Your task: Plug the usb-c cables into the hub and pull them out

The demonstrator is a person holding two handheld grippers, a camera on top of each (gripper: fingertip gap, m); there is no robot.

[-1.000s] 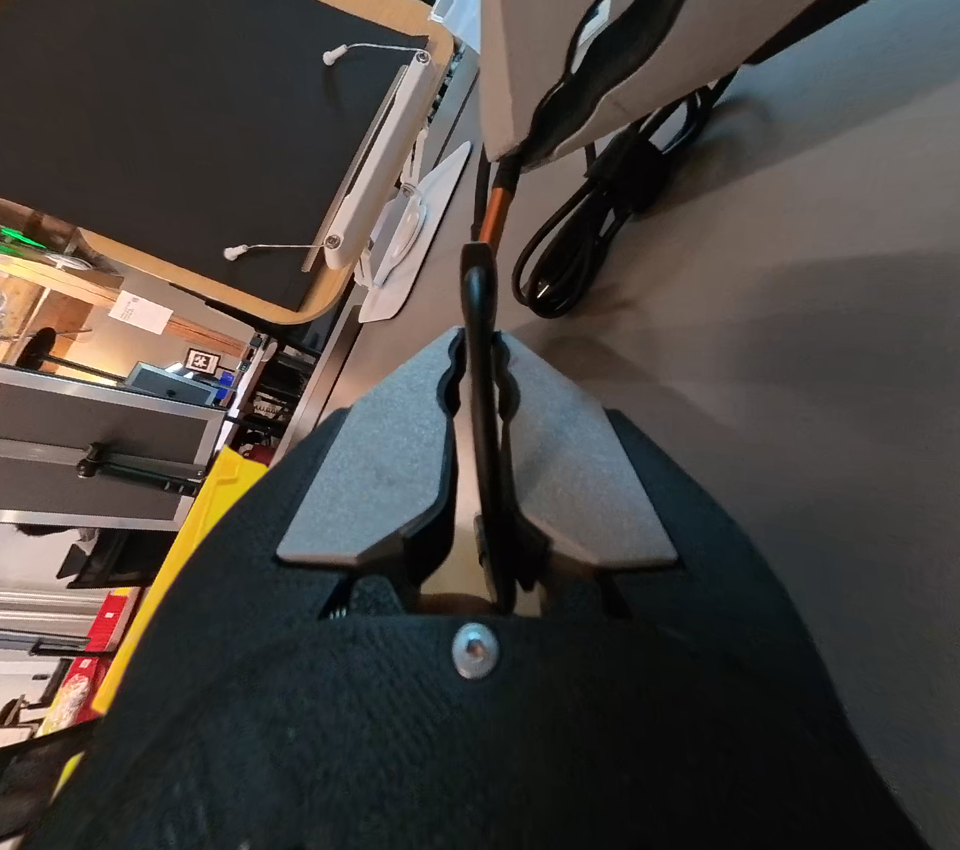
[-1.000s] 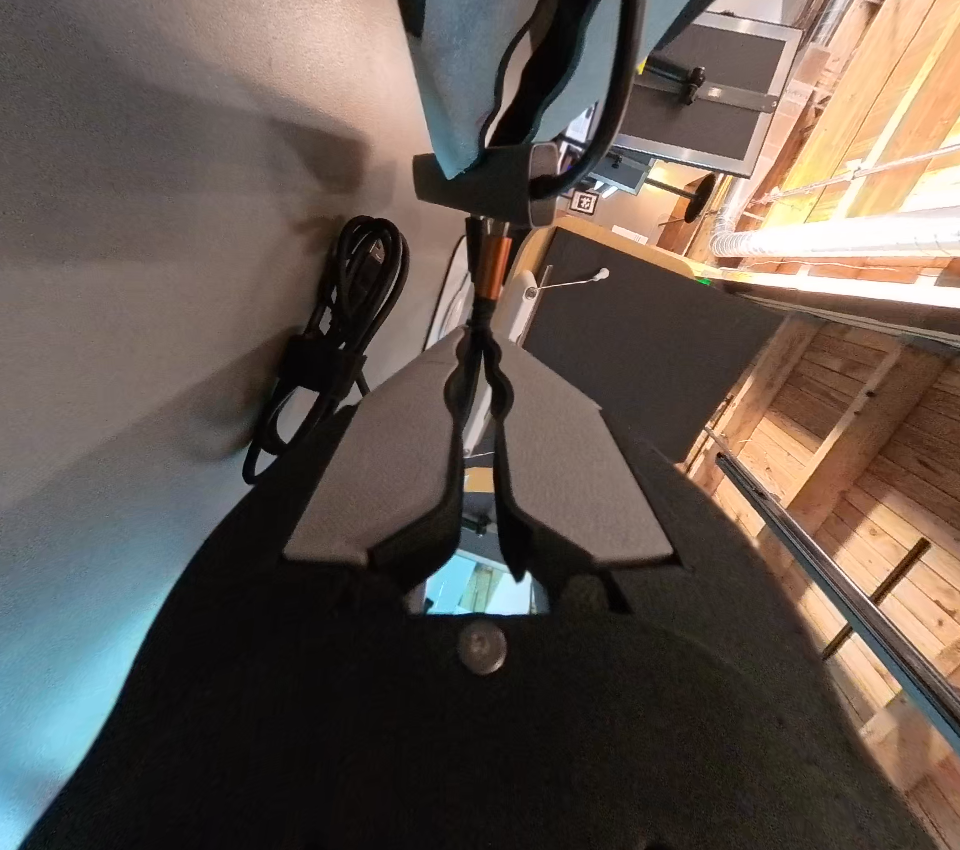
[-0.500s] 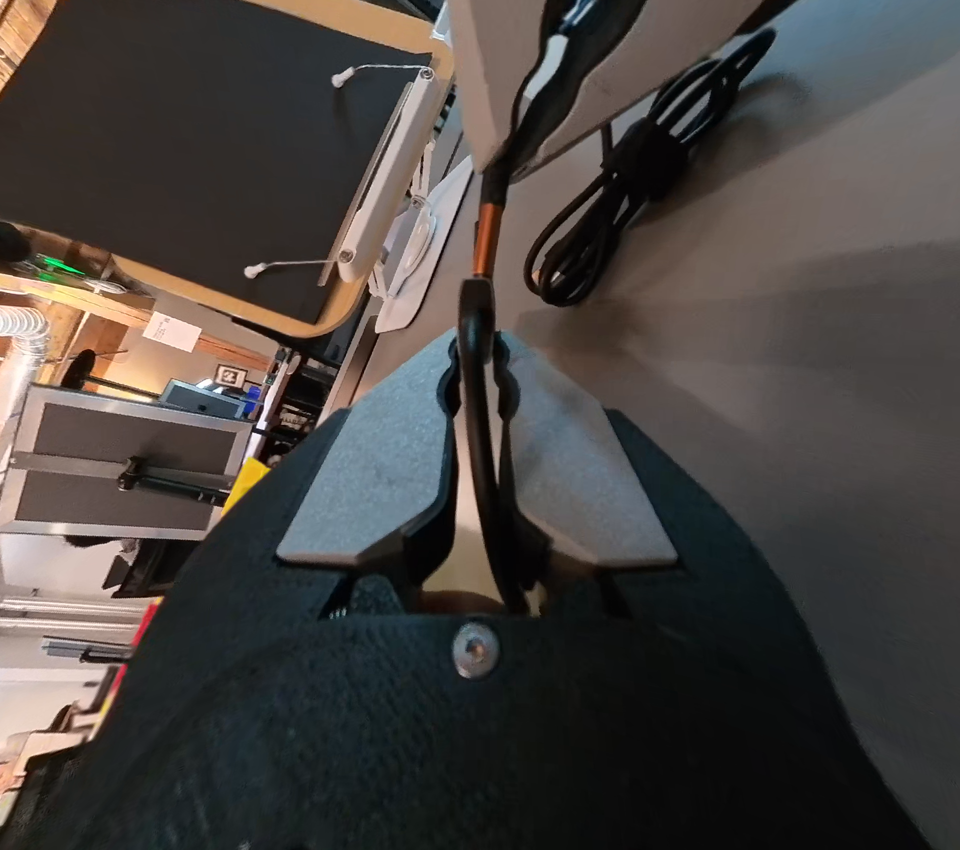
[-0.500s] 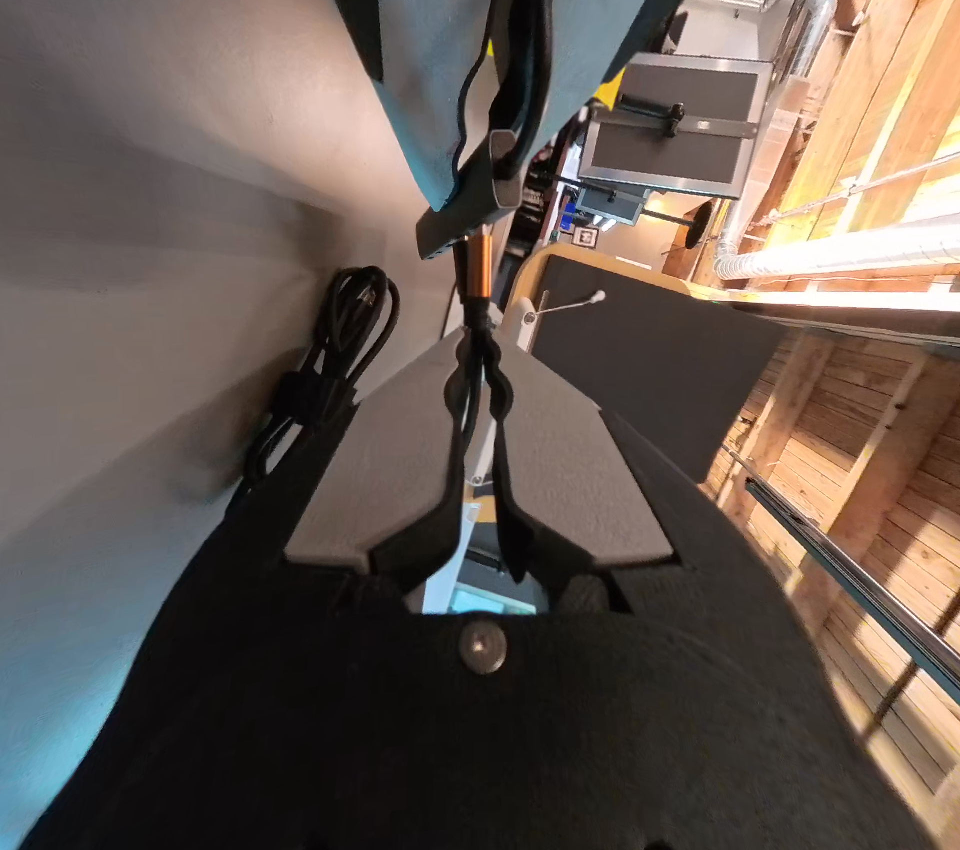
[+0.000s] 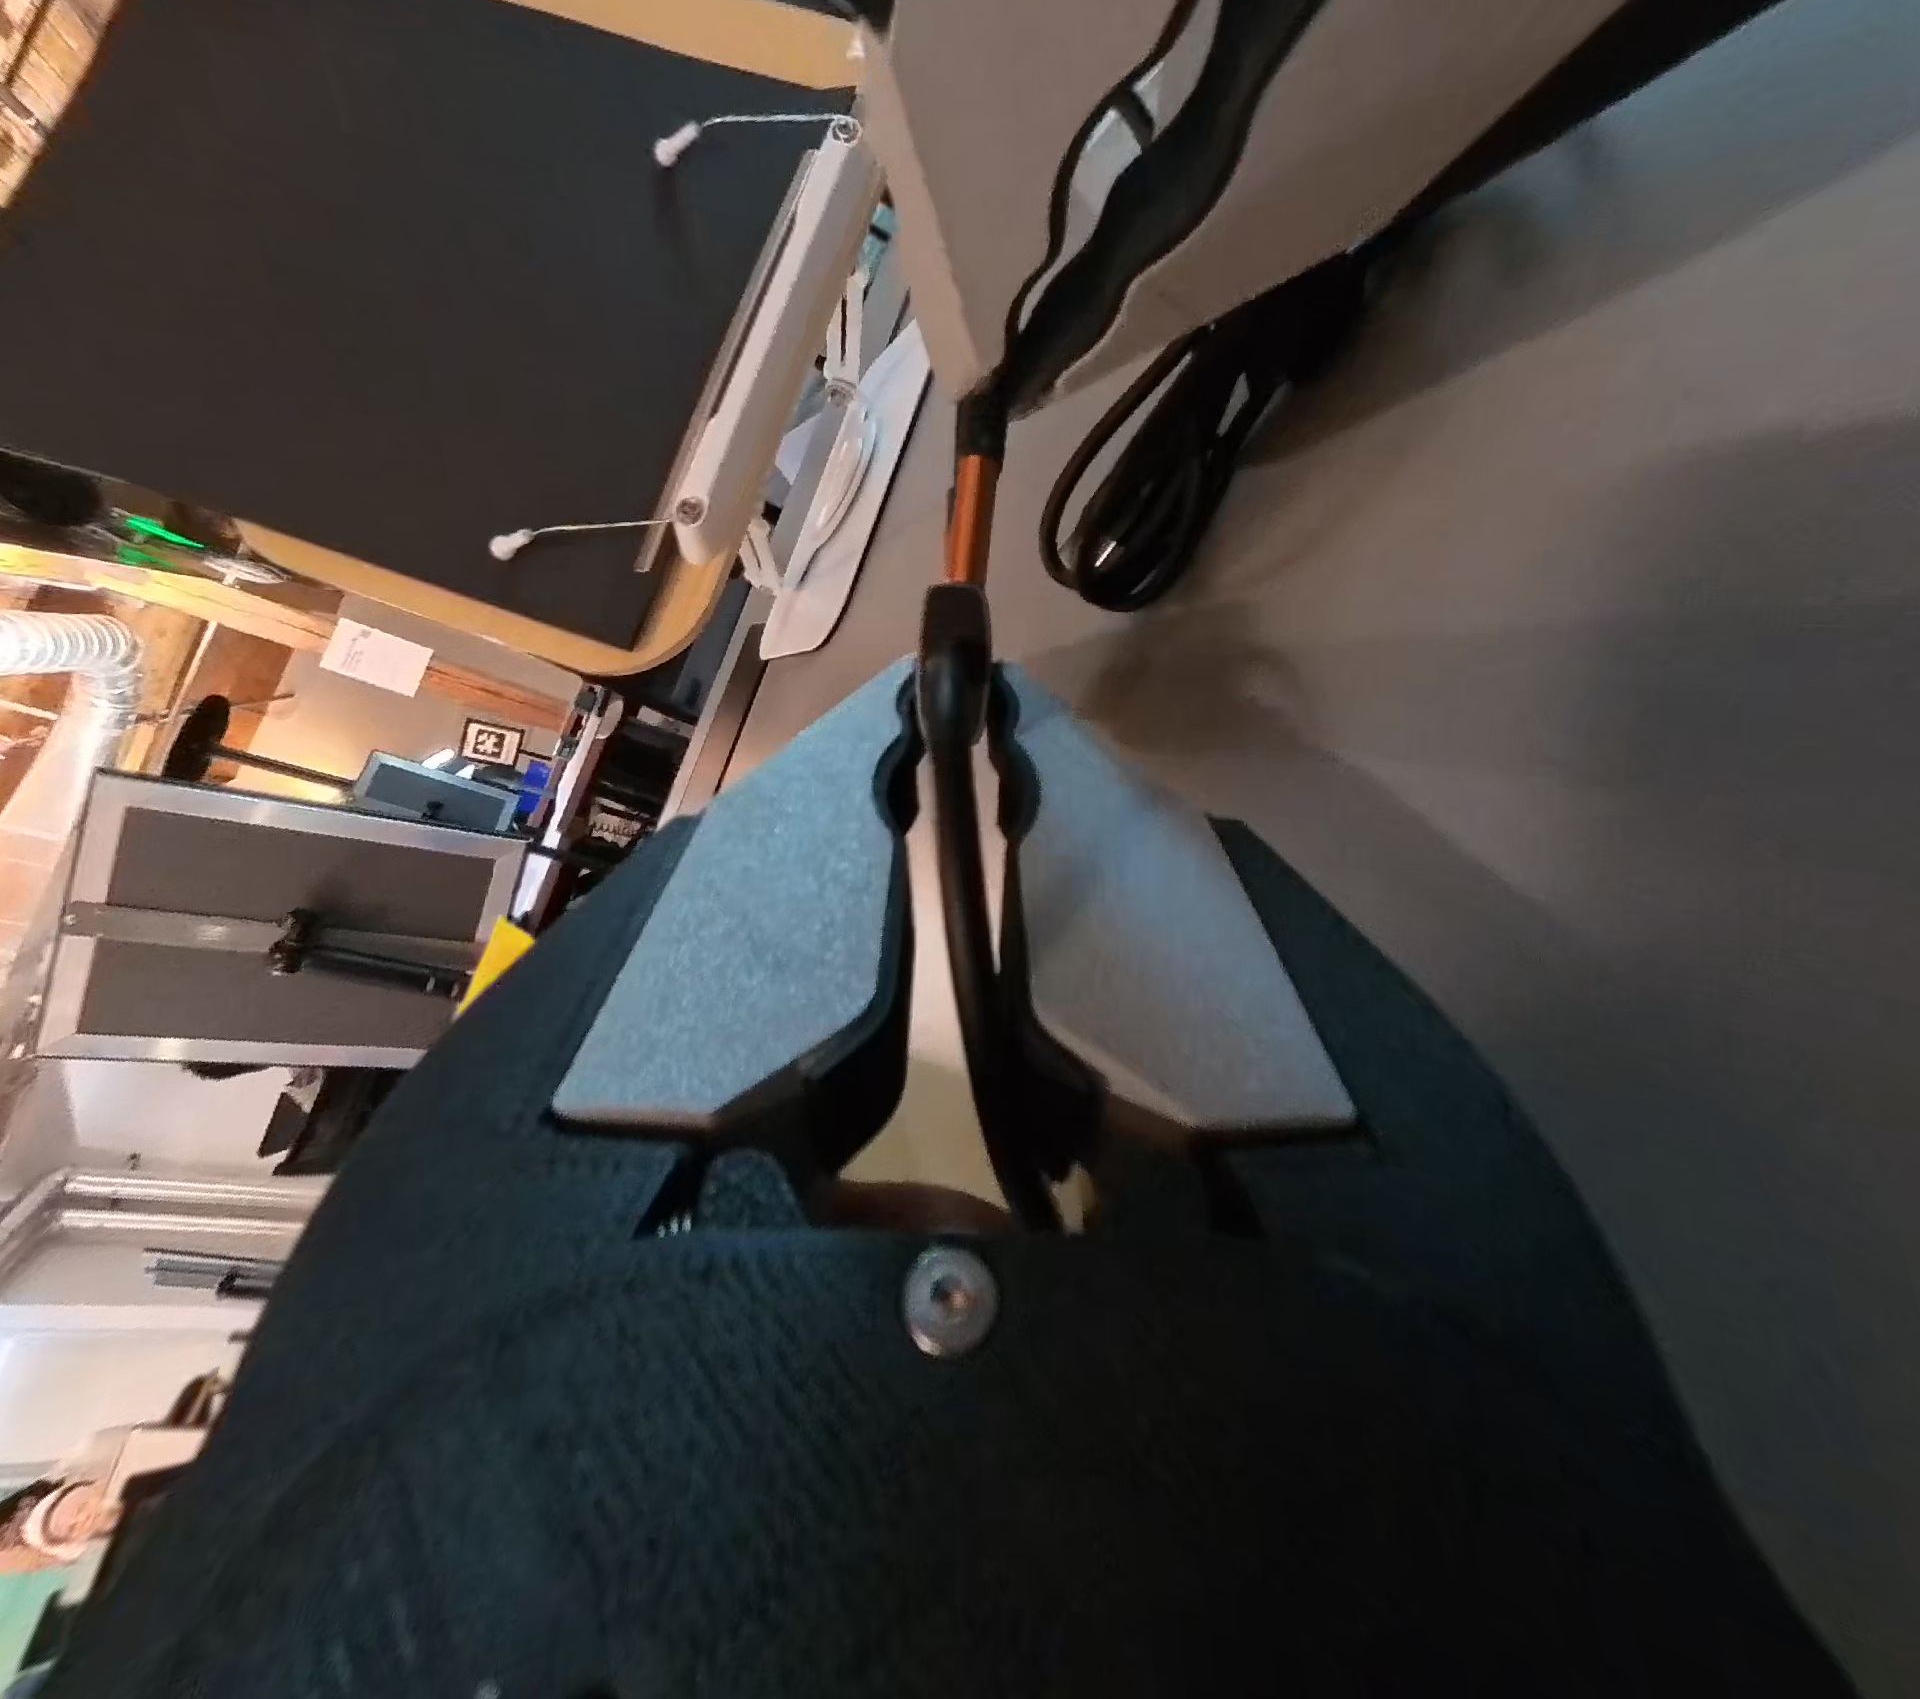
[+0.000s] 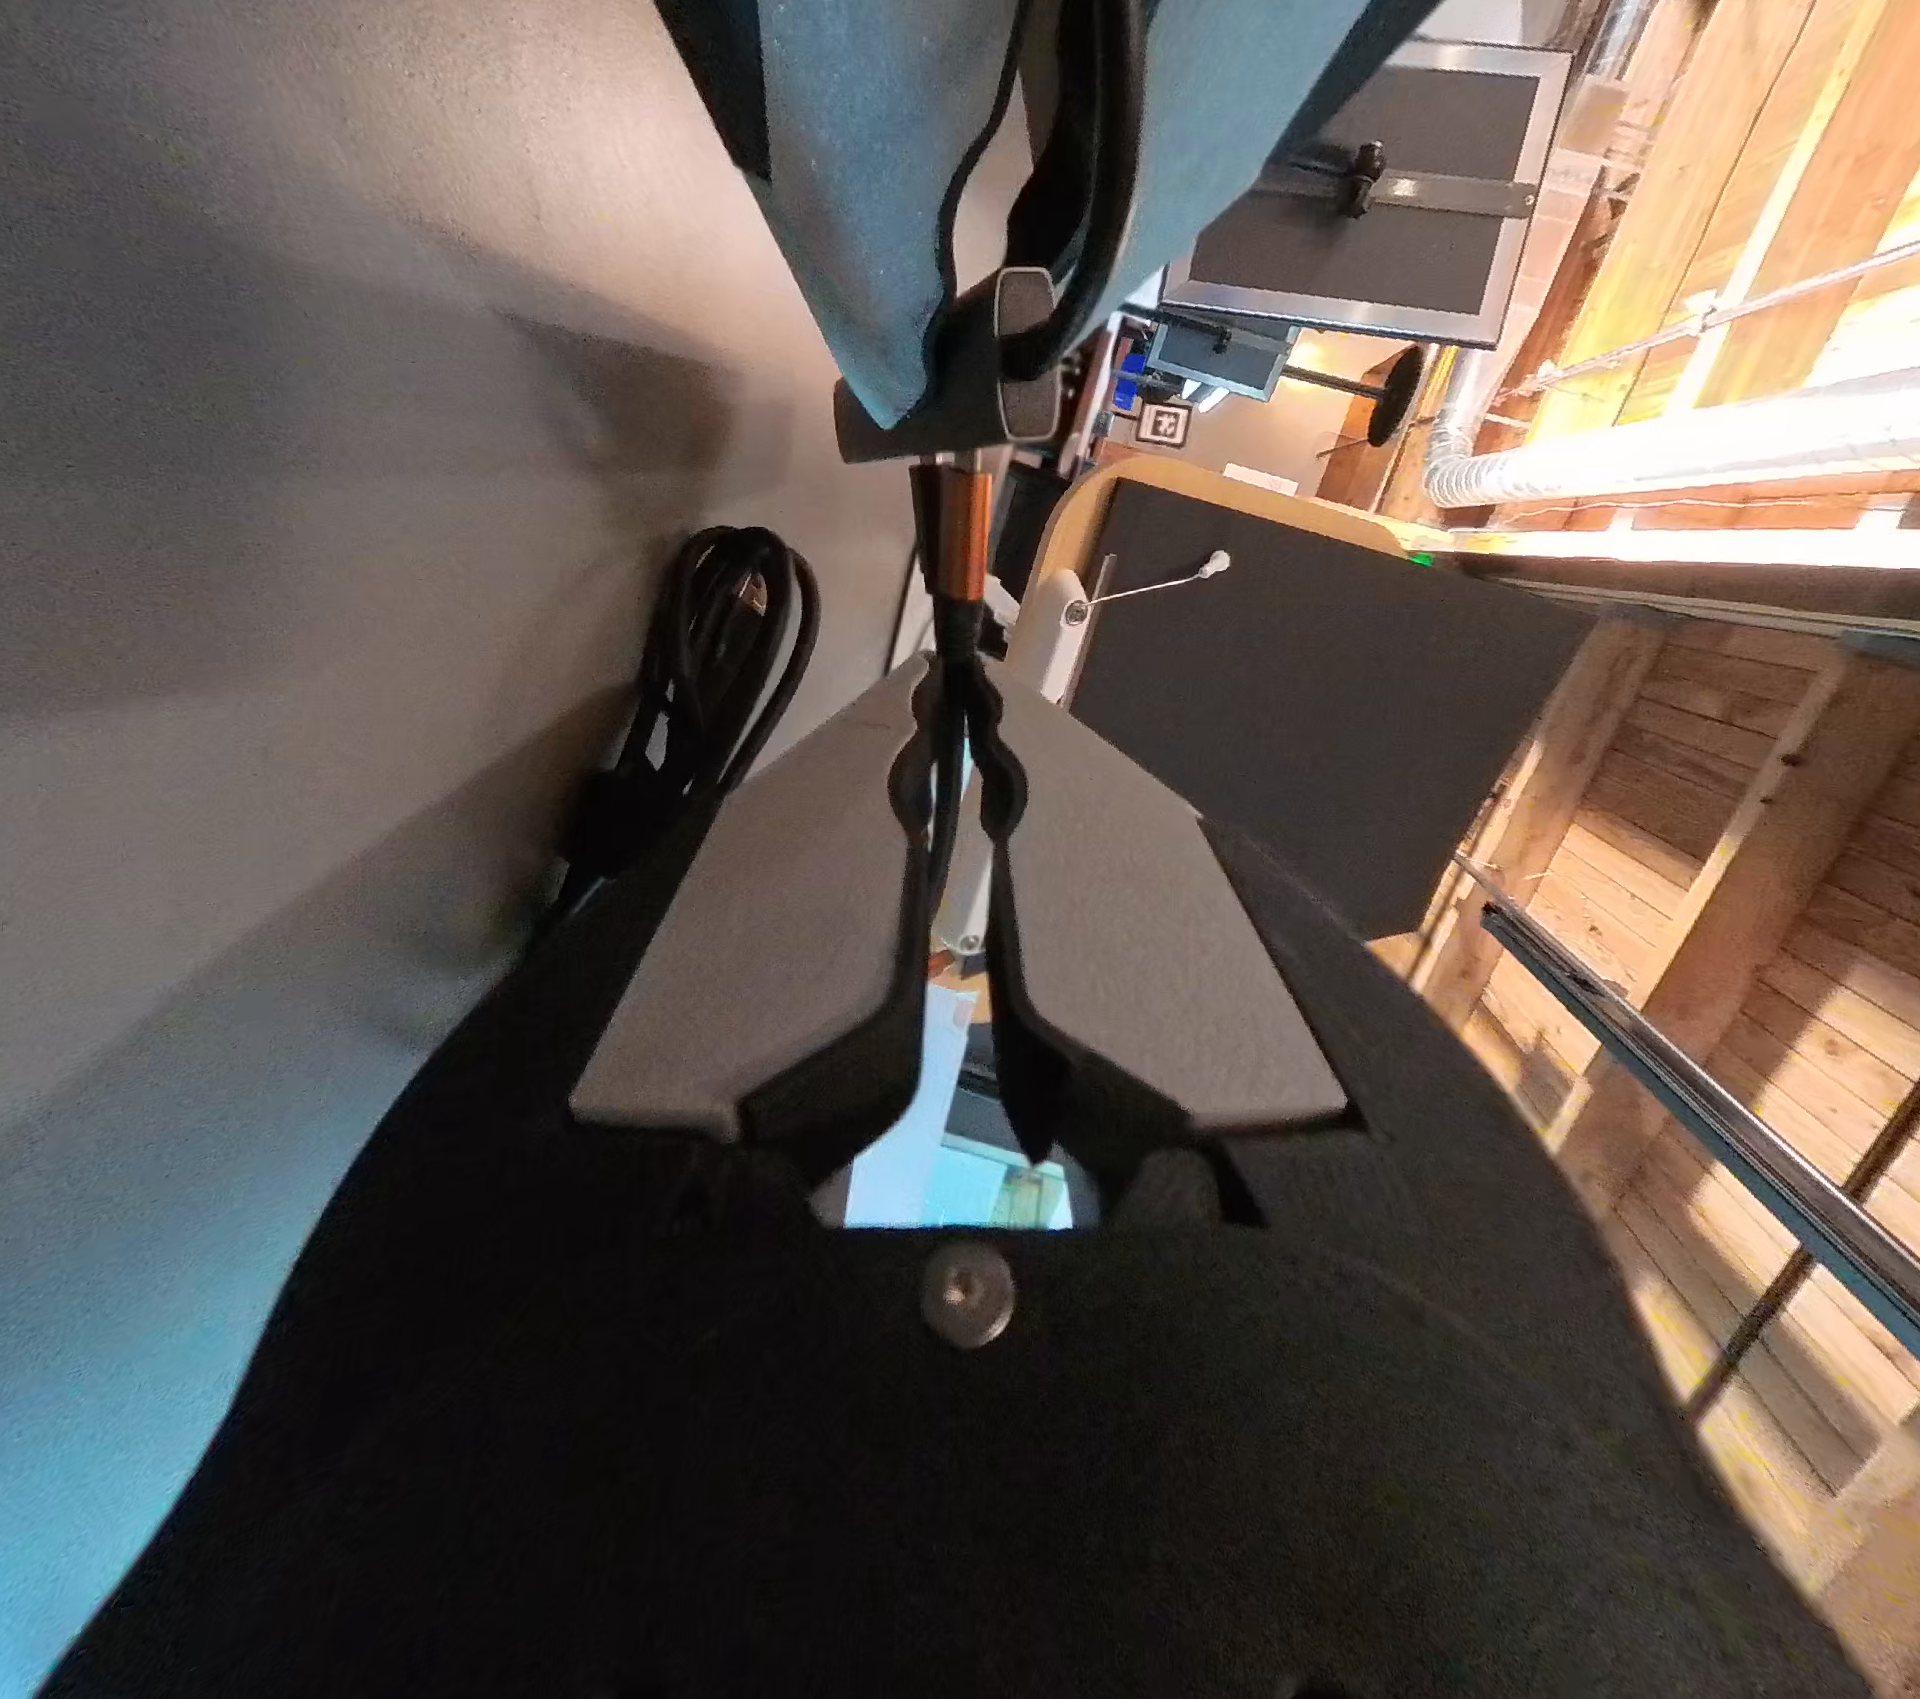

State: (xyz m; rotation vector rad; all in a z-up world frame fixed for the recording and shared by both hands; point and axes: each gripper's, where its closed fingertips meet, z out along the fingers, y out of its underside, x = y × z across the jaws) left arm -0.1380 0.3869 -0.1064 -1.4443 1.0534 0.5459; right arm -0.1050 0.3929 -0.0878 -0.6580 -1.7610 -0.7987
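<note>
My left gripper (image 5: 956, 693) is shut on the hub (image 5: 958, 626), which is edge-on and dark here, with its black lead running back between the fingers. In the right wrist view the hub (image 6: 1023, 402) is grey and sits at the tips of the left gripper (image 6: 966, 361). My right gripper (image 6: 961, 693) is shut on a black usb-c cable just behind its orange plug (image 6: 961, 537). The plug's metal tip meets the hub's port. The plug (image 5: 977, 506) also shows in the left wrist view, below the right gripper (image 5: 997, 371). Both grippers face each other above the grey table (image 5: 1558, 610).
A second black cable lies coiled and tied on the table (image 5: 1164, 486), also in the right wrist view (image 6: 717, 683). Beyond the table's edge are a black board with a white bar (image 5: 769, 361), a white flat base (image 5: 842, 496) and a grey case (image 5: 291, 922).
Both grippers have kept their hold and stayed tip to tip, swaying a little together. A short piece of the plug's metal tip now shows at the hub.
</note>
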